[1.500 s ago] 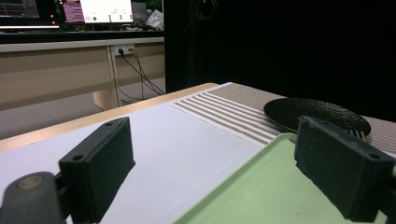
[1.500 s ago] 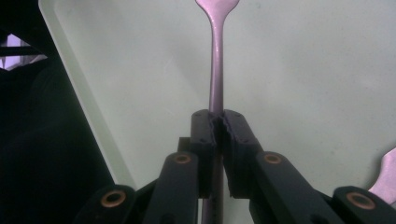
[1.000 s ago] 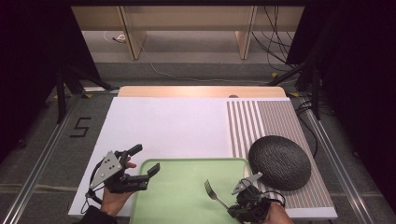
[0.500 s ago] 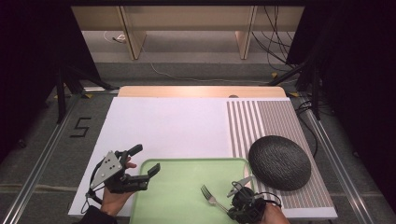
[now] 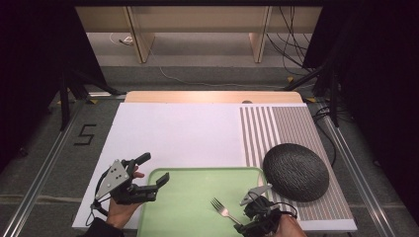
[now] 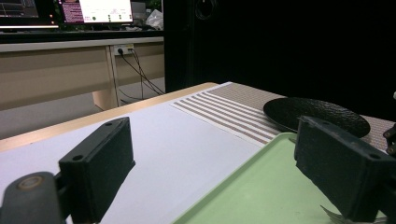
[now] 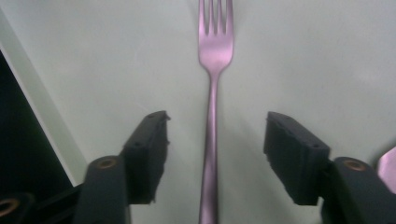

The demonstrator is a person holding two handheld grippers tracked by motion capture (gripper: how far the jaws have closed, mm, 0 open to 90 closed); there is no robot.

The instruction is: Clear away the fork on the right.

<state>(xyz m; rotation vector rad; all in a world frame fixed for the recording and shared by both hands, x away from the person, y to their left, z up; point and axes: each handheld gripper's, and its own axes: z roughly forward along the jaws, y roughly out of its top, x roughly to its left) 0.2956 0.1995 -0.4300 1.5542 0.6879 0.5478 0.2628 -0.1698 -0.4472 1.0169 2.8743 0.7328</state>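
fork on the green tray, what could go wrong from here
The right gripper has just been opening; its jaws stand apart with the fork handle lying between them, untouched. Pulling back crooked could drag the handle and skid the fork across the tray. The dark bowl sits close beside that hand, so a wide swing might bump it.
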